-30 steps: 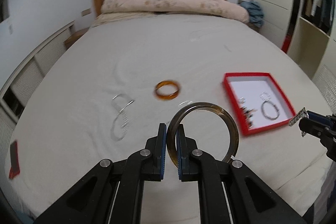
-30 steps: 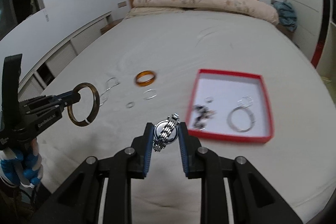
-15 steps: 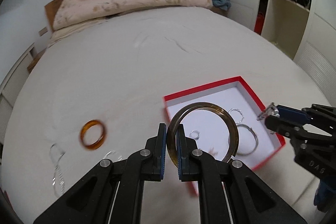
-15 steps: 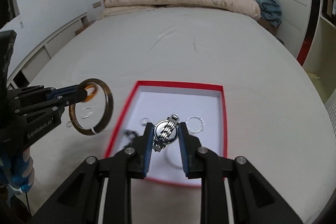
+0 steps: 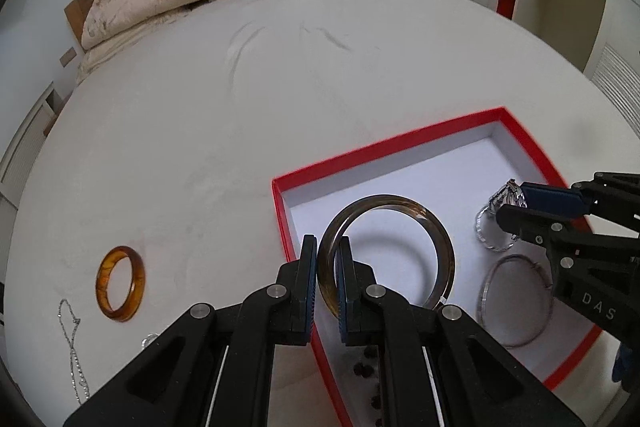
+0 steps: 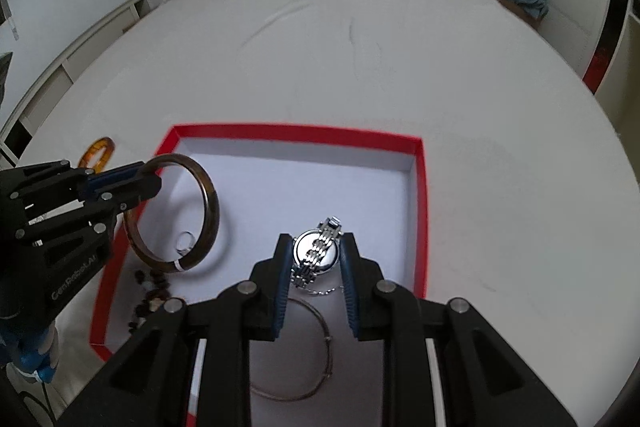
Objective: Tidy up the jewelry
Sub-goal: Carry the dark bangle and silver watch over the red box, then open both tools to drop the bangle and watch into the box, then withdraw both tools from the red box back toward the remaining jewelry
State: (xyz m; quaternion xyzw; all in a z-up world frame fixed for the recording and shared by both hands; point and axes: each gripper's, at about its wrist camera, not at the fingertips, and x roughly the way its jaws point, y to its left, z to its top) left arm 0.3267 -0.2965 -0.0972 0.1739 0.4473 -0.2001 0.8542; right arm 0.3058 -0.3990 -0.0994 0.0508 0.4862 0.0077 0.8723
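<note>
Left wrist view shows the left gripper (image 5: 327, 277) clamped on the rim of a dark translucent bangle (image 5: 436, 239), held above the white floor of the red box (image 5: 360, 151) on the bed (image 5: 280, 87). Only this view shows the whole amber bangle (image 5: 120, 283) and a silver chain (image 5: 72, 347) lying on the sheet left of the box. Right wrist view shows the right gripper (image 6: 316, 255) pinching a silver watch (image 6: 318, 251) by its case over the box, with a thin silver hoop (image 6: 320, 323) on the floor beneath. It alone shows a small ring (image 6: 185, 241) seen through the dark bangle and dark beads (image 6: 150, 287) in the box's near left corner.
</note>
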